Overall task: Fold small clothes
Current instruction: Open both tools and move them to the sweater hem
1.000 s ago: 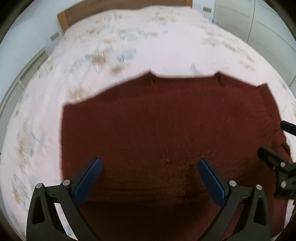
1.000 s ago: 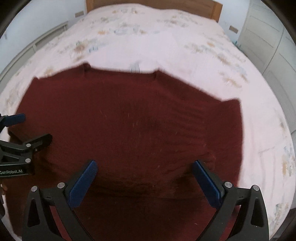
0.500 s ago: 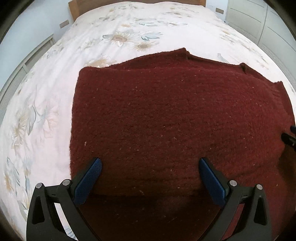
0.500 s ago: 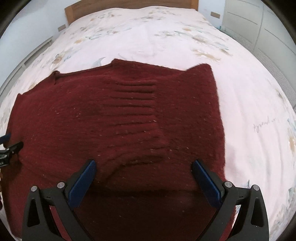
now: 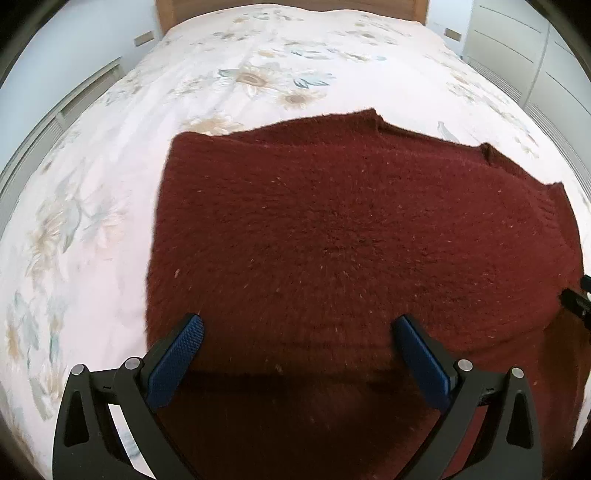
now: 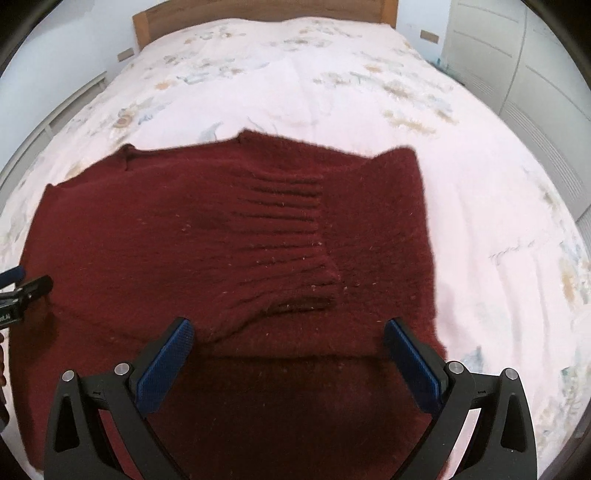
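Note:
A dark red knitted sweater (image 5: 351,236) lies spread flat on the bed, filling the lower half of both views. In the right wrist view the sweater (image 6: 207,236) shows a ribbed sleeve cuff (image 6: 291,236) folded across its body. My left gripper (image 5: 299,334) hovers open over the sweater's near left part, nothing between its blue pads. My right gripper (image 6: 288,332) hovers open over the near right part, just in front of the cuff. Each gripper's tip shows at the edge of the other's view.
The bed (image 5: 258,66) has a pale floral cover and a wooden headboard (image 6: 258,9) at the far end. White wardrobe doors (image 6: 517,55) stand to the right and a pale wall with low panels (image 5: 74,85) to the left.
Both views have tilted and drawn back: the sweater sits lower and farther, with more bedcover behind it. The sleeve cuff came into the right view. Both grippers stayed open.

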